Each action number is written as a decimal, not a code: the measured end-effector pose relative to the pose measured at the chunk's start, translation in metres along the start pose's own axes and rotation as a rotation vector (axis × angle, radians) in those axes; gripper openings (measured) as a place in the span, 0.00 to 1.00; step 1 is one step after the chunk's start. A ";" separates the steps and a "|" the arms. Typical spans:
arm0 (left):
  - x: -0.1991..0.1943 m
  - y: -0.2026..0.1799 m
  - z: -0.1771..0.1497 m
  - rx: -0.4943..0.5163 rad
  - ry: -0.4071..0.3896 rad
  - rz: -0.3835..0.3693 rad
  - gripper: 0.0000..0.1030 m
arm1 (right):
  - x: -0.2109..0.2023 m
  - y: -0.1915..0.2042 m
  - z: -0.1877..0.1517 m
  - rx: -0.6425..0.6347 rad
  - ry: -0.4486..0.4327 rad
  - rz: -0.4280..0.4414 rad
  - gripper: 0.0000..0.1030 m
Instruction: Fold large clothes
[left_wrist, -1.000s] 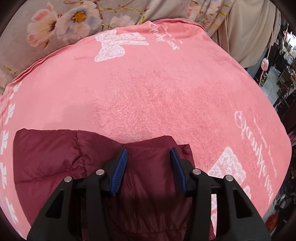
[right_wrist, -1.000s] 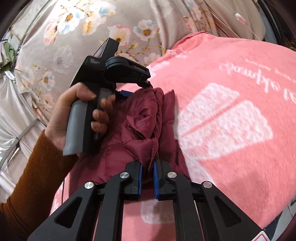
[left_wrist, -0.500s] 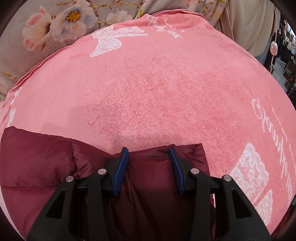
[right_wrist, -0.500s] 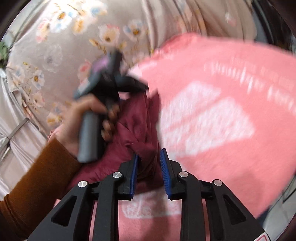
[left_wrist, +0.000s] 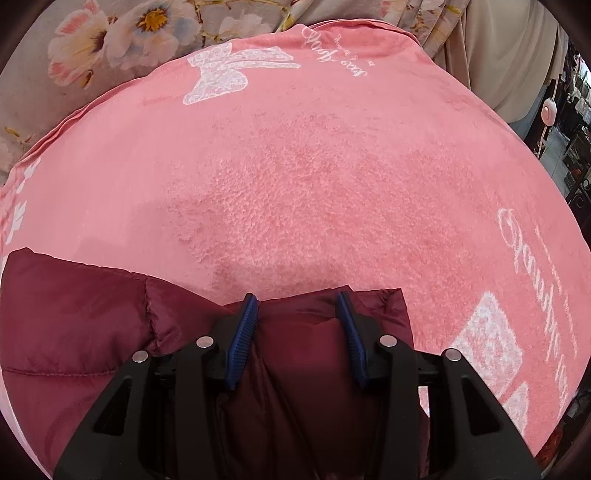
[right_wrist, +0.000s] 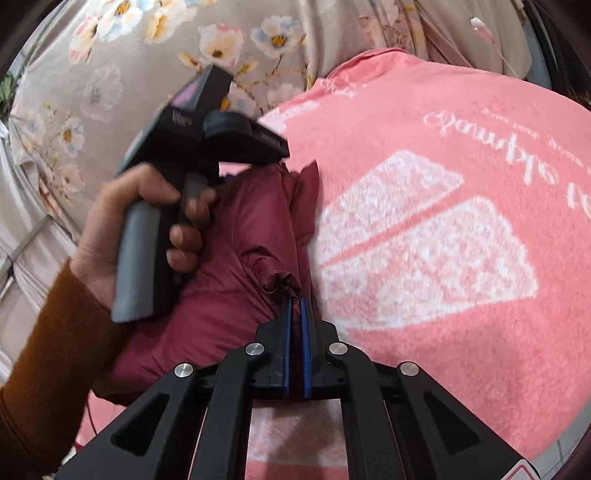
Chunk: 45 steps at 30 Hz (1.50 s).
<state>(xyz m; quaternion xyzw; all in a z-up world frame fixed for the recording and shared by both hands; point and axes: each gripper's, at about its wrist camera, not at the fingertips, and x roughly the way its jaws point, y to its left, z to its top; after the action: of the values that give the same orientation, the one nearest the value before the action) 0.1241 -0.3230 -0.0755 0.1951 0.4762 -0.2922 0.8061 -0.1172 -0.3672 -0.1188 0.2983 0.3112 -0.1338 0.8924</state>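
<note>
A maroon puffer jacket (left_wrist: 74, 314) lies folded on a pink blanket (left_wrist: 314, 184). My left gripper (left_wrist: 295, 300) is shut on a thick fold of the jacket's edge, which fills the gap between its blue pads. In the right wrist view the jacket (right_wrist: 229, 295) lies bunched beside the blanket's white print. My right gripper (right_wrist: 295, 298) has its jaws nearly together, pinching a puckered bit of jacket fabric at the tips. A hand (right_wrist: 122, 229) in a brown sleeve holds the left gripper's handle above the jacket; that gripper's fingers are hidden behind the fabric.
The pink blanket (right_wrist: 461, 332) carries white bows and script and covers a bed. Grey floral fabric (right_wrist: 110, 74) hangs behind it, with a beige curtain (left_wrist: 498, 55) at the back right. The blanket's edge drops off at the right, toward a cluttered room.
The left gripper sank a little with the jacket fold, now low over the blanket. The right gripper opened wider half a second ago, then closed again at the puckered fabric.
</note>
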 end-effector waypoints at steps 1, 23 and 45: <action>0.000 -0.002 -0.001 0.006 -0.003 0.005 0.42 | 0.003 0.002 -0.001 -0.012 0.005 -0.011 0.04; -0.054 -0.017 -0.036 0.041 -0.121 0.102 0.41 | -0.002 0.014 -0.005 -0.126 0.033 -0.050 0.01; -0.027 -0.018 -0.044 0.036 -0.140 0.125 0.42 | 0.012 0.007 -0.015 -0.105 0.016 -0.031 0.00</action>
<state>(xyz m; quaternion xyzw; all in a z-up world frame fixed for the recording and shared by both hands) 0.0734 -0.3033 -0.0730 0.2181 0.4003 -0.2629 0.8503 -0.1125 -0.3531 -0.1325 0.2473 0.3296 -0.1285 0.9020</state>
